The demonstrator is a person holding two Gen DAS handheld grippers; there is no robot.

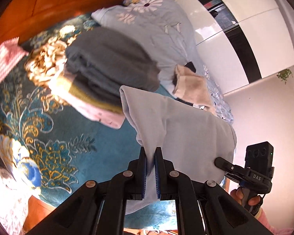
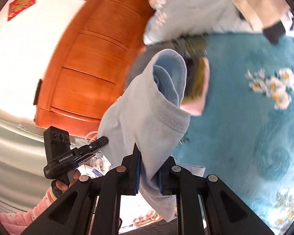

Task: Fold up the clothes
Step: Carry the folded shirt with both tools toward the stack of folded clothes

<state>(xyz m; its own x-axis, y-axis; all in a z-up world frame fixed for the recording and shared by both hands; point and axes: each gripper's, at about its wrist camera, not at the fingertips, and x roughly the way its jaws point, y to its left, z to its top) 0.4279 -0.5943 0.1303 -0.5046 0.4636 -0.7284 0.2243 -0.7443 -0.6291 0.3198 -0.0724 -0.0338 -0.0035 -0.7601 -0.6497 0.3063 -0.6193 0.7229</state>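
Both grippers pinch the same pale blue garment (image 1: pixel 186 129) and hold it up in the air over a bed with a teal flowered bedspread (image 1: pixel 49 137). The left gripper (image 1: pixel 151 162) has its two jaws pressed together on a bunched edge of the cloth, which fans out above and to the right of it. The right gripper (image 2: pixel 149 168) likewise clamps a fold of the garment between its blue-padded jaws, and a stitched hem and a rolled opening of the cloth rise just beyond it. On the bedspread behind the garment lies a stack of folded clothes (image 1: pixel 107 66), dark grey on top with olive and pink layers below. Beyond the stack sits a light blue pillow with daisy prints (image 1: pixel 147 13), against an orange wooden headboard (image 2: pixel 100 58).
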